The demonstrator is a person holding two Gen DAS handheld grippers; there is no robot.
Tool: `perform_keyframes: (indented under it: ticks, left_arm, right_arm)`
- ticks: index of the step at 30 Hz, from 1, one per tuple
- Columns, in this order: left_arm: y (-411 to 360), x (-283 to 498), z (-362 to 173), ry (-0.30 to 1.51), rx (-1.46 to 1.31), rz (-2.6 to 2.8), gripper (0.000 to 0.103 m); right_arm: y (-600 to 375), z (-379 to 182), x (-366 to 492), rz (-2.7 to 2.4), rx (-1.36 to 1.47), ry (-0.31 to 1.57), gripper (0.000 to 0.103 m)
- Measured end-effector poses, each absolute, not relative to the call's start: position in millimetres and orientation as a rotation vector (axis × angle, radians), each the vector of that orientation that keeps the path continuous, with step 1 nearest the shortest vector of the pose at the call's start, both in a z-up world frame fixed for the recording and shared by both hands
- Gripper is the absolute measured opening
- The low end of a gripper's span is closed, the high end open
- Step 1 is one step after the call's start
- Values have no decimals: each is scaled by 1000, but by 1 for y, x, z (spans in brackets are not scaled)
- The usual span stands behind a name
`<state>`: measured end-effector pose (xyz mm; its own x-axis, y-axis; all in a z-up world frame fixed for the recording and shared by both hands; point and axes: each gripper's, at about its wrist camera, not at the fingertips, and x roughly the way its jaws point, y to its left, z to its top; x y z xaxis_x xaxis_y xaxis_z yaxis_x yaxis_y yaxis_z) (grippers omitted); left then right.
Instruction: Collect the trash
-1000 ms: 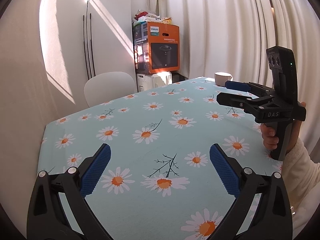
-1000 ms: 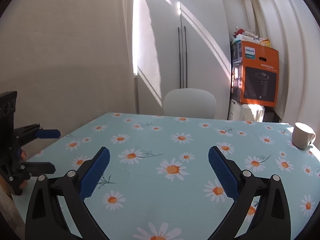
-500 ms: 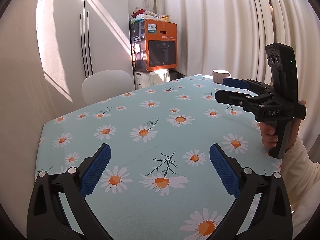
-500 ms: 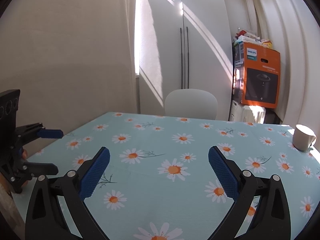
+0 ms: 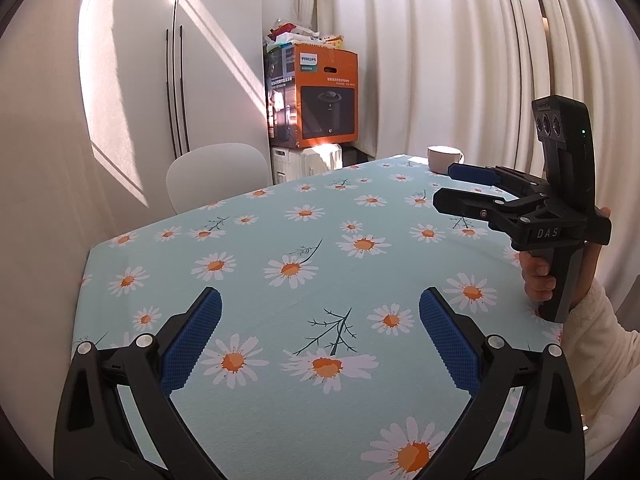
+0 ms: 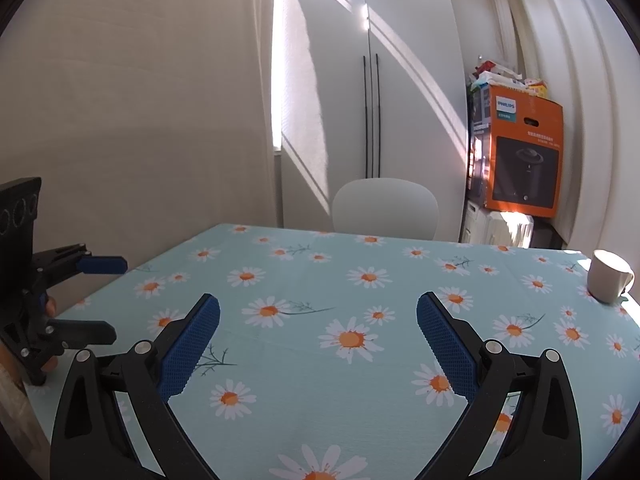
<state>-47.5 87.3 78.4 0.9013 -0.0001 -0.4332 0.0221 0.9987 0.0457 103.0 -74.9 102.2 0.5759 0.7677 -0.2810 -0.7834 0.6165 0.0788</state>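
Observation:
No trash shows in either view. My left gripper [image 5: 320,300] is open and empty, held over the near part of the table with the daisy-print cloth [image 5: 320,248]. My right gripper [image 6: 318,304] is open and empty too, over the same table [image 6: 360,280]. Each gripper shows in the other's view: the right one at the right side of the left wrist view [image 5: 448,186], the left one at the left edge of the right wrist view [image 6: 116,296], both with jaws apart.
A white mug [image 5: 442,159] stands near the table's far right edge, also in the right wrist view [image 6: 608,276]. A white chair [image 6: 386,210] stands behind the table. An orange Philips box [image 5: 320,98] is stacked in the corner. Curtains hang at the right.
Both views have shifted slightly; the left gripper's view has drifted a little, with the box and mug now further left. Both grippers stay open and empty.

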Motion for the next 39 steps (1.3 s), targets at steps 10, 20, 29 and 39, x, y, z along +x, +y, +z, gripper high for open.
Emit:
perform_keyframes:
  ticks: [10, 20, 29, 39]
  left_arm:
    - [88, -48, 78, 445, 54, -19, 97]
    - [87, -48, 79, 449, 58, -24, 97]
    - [88, -49, 78, 447, 62, -27, 97]
    - [87, -49, 79, 438, 63, -28, 97]
  right_arm:
    - [-74, 102, 102, 911, -57, 300, 95]
    - [-75, 101, 100, 919, -61, 299, 95]
    - [-75, 101, 100, 920, -61, 298, 95]
    - [-75, 102, 100, 919, -62, 298, 95]
